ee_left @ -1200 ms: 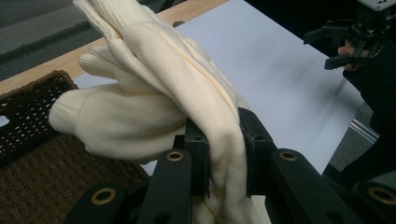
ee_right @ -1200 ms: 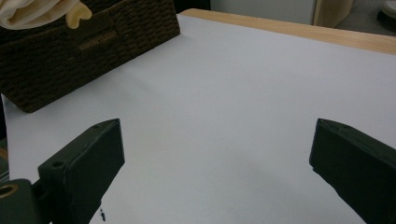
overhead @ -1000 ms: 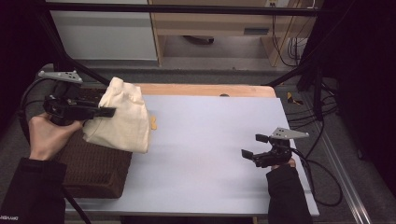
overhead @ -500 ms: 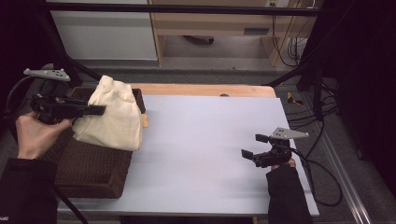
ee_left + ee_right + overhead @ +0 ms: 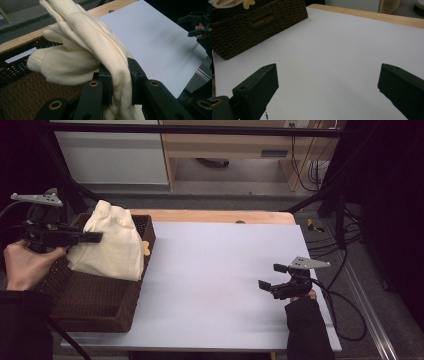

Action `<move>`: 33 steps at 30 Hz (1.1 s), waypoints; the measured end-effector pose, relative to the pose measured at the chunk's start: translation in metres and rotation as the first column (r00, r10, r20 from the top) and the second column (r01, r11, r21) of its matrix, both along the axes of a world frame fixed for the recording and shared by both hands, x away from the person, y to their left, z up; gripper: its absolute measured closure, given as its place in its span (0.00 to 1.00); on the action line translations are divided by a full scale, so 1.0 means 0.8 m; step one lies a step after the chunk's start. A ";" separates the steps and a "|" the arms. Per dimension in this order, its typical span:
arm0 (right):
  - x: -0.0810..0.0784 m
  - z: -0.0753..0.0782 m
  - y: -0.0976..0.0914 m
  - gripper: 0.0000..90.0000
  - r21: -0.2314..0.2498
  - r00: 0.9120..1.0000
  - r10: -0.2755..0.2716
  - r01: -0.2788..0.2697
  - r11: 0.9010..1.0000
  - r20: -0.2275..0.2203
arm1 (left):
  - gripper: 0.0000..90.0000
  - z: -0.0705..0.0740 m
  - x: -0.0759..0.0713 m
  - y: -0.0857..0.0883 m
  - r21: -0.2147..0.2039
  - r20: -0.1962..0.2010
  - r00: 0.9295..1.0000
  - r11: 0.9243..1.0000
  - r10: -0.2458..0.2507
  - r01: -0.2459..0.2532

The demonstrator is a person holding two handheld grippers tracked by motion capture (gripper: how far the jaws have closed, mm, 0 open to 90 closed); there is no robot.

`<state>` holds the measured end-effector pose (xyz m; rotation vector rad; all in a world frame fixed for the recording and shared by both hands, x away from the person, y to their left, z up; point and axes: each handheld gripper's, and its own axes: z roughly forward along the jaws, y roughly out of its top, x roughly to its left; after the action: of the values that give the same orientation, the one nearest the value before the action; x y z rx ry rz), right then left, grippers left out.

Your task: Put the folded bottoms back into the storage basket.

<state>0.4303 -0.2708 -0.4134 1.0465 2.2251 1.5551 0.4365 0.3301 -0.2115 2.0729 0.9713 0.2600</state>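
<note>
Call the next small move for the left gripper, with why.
Probably lower it a little, then open. The left gripper is shut on the cream knit garment, which hangs over the wicker basket with its lower edge draped across the near rim. The right gripper is open, idle.

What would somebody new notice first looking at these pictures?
Most striking is the cream knitted garment, bunched and pinched in the left gripper above the dark woven basket at the table's left edge. Over on the right, the right gripper rests on the bare white tabletop with its jaws wide apart.
</note>
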 end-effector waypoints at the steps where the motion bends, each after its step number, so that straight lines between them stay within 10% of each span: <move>1: 0.000 0.000 0.000 0.04 0.000 1.000 0.000 0.000 1.000 0.000 | 0.84 0.000 0.000 0.002 0.002 0.002 1.000 1.000 0.002 -0.002; 33: 0.000 0.000 0.000 0.04 -0.001 1.000 0.000 0.000 1.000 0.000 | 0.84 -0.022 0.005 0.046 0.065 -0.026 0.996 0.994 0.089 -0.087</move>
<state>0.4302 -0.2708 -0.4133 1.0465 2.2256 1.5537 0.4409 0.3668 -0.2293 2.0992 1.0870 0.3112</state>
